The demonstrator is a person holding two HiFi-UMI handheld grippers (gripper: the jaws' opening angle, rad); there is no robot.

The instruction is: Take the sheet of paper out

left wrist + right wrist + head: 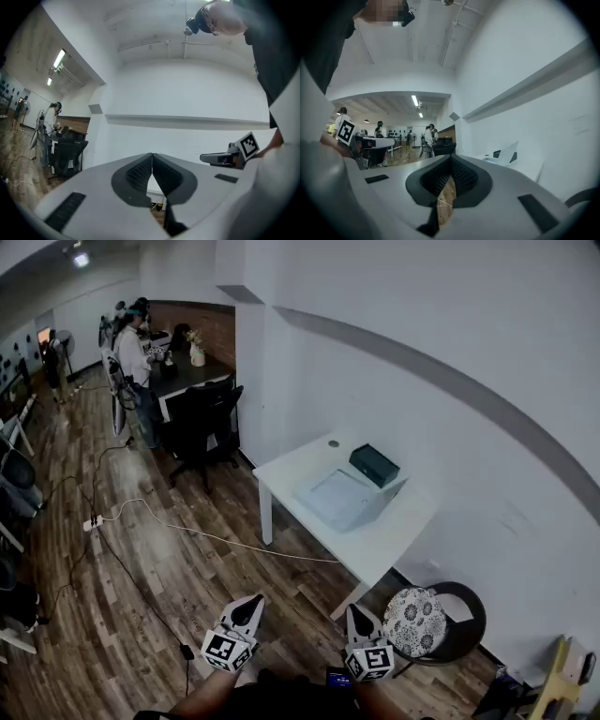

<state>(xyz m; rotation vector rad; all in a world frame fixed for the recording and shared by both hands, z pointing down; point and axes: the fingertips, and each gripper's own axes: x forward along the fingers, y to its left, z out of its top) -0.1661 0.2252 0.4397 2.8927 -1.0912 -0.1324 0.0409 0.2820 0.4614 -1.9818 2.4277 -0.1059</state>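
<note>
While both grippers hang low and close to our body, the job has not begun. The left gripper [251, 604] and the right gripper [358, 615] each have their jaws pressed together on nothing, and both point level. We cannot make out the sheet of paper on its own. We judge it sits in or under the pale case [342, 498] on the white table [394, 545], well ahead of both grippers and more toward the right gripper's side. A dark box [374, 465] lies just beyond the case.

Several things could go wrong from here. A cable [216, 538] trails over the floor ahead of the left gripper, between us and the table, and could catch a foot on the approach. A patterned stool [417, 620] stands near the right gripper's outer side and could be knocked. Jaws that arrive closed would only shove the case (a light thing on a smooth top, we guess) toward the table edge. A careless pinch could take the case along with the sheet.

Only the head view gives the layout from above. The right gripper view adds that one panel of the case stands up at a slant, which hints at where it opens. The left gripper view misses the case altogether and shows mostly bare wall, plus the right gripper's marker cube [248, 144].
</note>
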